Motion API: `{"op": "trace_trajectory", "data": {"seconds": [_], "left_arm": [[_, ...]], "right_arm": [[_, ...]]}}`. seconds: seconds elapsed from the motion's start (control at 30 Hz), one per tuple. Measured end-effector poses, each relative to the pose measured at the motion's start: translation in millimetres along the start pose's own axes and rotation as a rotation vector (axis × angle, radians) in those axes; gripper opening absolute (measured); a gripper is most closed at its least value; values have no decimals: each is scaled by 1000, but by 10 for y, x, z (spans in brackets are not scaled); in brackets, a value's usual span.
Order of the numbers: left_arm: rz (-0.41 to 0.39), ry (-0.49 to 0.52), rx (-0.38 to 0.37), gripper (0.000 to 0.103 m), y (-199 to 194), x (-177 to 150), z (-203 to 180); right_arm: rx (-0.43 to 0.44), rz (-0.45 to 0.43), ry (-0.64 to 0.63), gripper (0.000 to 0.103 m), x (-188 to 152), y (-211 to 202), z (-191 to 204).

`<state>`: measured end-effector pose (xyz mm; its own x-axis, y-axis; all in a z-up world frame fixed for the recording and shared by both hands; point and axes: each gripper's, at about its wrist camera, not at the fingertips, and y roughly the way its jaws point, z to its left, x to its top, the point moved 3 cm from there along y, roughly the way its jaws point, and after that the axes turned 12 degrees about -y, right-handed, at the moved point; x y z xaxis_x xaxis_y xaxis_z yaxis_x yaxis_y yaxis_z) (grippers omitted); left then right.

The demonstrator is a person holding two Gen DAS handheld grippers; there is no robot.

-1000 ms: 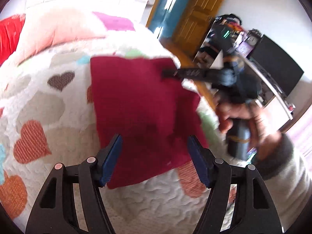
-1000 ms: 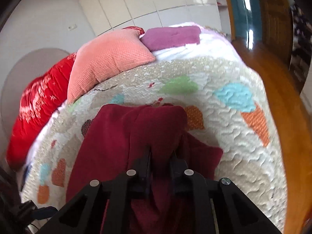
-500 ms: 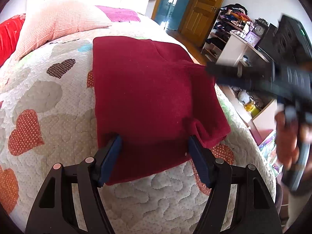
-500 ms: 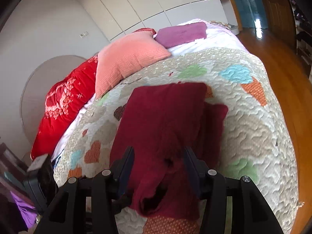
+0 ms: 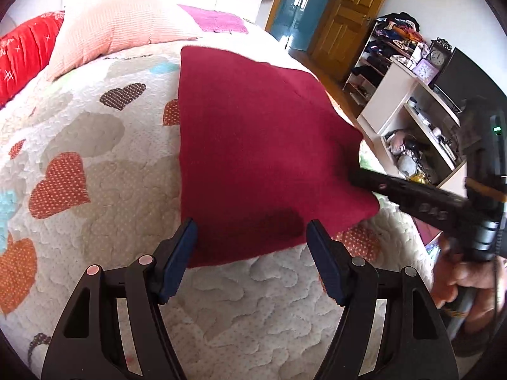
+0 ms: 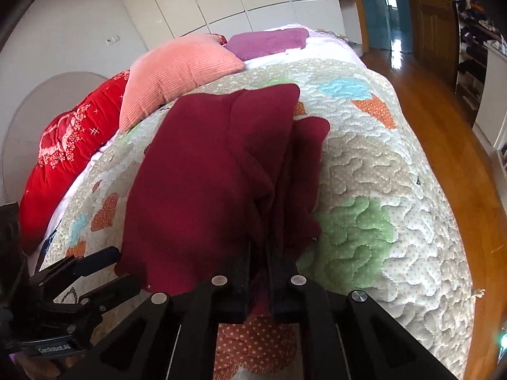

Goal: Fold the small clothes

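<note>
A dark red garment (image 5: 253, 152) lies partly folded on the heart-patterned quilt (image 5: 95, 145). My left gripper (image 5: 250, 240) is open, its blue pads either side of the garment's near hem, holding nothing. My right gripper (image 6: 264, 243) is shut on the garment's right side fold (image 6: 285, 190); it also shows in the left wrist view (image 5: 358, 174) at the cloth's right corner. In the right wrist view the garment (image 6: 206, 171) shows one layer folded over, with a sleeve part sticking out at right.
A peach pillow (image 5: 120, 34), a red cushion (image 5: 22, 53) and a purple cloth (image 5: 215, 20) lie at the bed's head. White shelves (image 5: 408, 117) and wooden floor (image 6: 443, 126) are past the bed's right edge.
My right gripper let go of the cloth, drew back open, then closed again on the garment's right side fold. The left gripper stayed open near the hem.
</note>
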<state>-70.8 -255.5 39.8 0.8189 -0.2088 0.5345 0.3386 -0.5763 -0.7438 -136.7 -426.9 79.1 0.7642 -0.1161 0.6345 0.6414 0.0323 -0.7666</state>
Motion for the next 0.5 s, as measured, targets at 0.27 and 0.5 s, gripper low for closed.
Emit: {"op": "trace_trajectory", "data": {"seconds": [0.27,0.5], "left_arm": [[-51,-4,54,71,-23,123,48],[-89,-1,83,71,64,318,60]], "right_arm": [[4,-129,-59,23,169,-359,268],[-38,-110,-96,36,344,-79,274]]}}
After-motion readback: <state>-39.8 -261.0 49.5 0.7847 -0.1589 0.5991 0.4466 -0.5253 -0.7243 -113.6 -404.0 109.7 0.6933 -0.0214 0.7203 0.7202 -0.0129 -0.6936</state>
